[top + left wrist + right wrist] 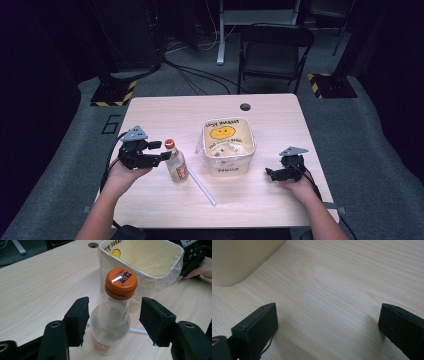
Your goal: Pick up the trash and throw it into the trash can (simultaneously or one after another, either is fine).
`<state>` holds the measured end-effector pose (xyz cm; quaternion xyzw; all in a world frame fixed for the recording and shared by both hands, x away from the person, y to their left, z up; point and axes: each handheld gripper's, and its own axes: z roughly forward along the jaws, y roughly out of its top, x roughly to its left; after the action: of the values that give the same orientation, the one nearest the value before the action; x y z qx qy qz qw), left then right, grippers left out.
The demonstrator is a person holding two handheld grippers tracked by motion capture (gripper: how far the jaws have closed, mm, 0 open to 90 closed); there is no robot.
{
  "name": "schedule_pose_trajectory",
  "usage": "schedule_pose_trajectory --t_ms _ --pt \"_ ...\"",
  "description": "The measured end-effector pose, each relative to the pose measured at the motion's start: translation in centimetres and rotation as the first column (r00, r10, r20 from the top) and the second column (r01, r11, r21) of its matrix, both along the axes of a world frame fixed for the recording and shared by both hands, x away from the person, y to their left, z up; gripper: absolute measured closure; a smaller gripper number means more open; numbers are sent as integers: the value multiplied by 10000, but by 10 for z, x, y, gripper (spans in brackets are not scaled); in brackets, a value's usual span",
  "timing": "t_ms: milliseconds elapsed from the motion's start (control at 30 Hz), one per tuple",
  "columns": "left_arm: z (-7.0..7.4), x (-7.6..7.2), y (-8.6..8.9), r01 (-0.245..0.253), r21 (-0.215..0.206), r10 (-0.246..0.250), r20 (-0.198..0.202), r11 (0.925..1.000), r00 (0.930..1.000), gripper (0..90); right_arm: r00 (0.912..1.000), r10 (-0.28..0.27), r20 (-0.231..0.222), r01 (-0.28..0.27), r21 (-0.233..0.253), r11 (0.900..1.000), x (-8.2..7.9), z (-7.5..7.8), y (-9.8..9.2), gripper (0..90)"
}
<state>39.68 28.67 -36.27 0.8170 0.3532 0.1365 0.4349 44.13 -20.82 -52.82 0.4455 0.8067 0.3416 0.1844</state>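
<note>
A clear bottle (176,164) (111,322) with an orange cap (121,283) stands upright left of the cream bin (229,146). My left gripper (161,150) (113,320) is open, its jaws on either side of the bottle's neck without touching it. The right gripper (270,173) (327,327) rests low over the table right of the bin, open with bare wood between its jaws. A white straw (201,186) lies on the table in front of the bottle.
The bin (150,262) has a clear plastic liner, a yellow smiley face and some scraps inside. Its corner (234,260) is near the right gripper. A round cable hole (245,106) sits at the table's far edge. A black folding chair (275,50) stands beyond the table.
</note>
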Motion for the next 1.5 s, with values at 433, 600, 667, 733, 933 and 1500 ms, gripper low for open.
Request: schedule_pose_trajectory --t_ms 433,600,667,733,933,1500 --pt "0 7 -7 -36 -153 38 116 9999 9999 462 10000 1 -1 -1 2 10000 0 0 0 17" --pt "-1 8 -9 -9 -157 13 260 9999 9997 500 10000 7 2 -7 2 10000 0 0 0 18" --pt "-1 8 -9 5 -161 0 317 9999 9995 512 10000 15 2 -15 3 10000 0 0 0 18" --pt "-2 9 -9 36 -171 -30 320 9998 9995 527 10000 23 2 -23 3 10000 0 0 0 18" --pt "-4 10 -11 36 -404 -23 340 9992 9994 545 10000 40 3 -40 2 10000 0 0 0 18" --pt "-5 6 -17 75 -247 -45 1184 9997 9930 623 10000 60 8 -60 12 10000 0 0 0 20"
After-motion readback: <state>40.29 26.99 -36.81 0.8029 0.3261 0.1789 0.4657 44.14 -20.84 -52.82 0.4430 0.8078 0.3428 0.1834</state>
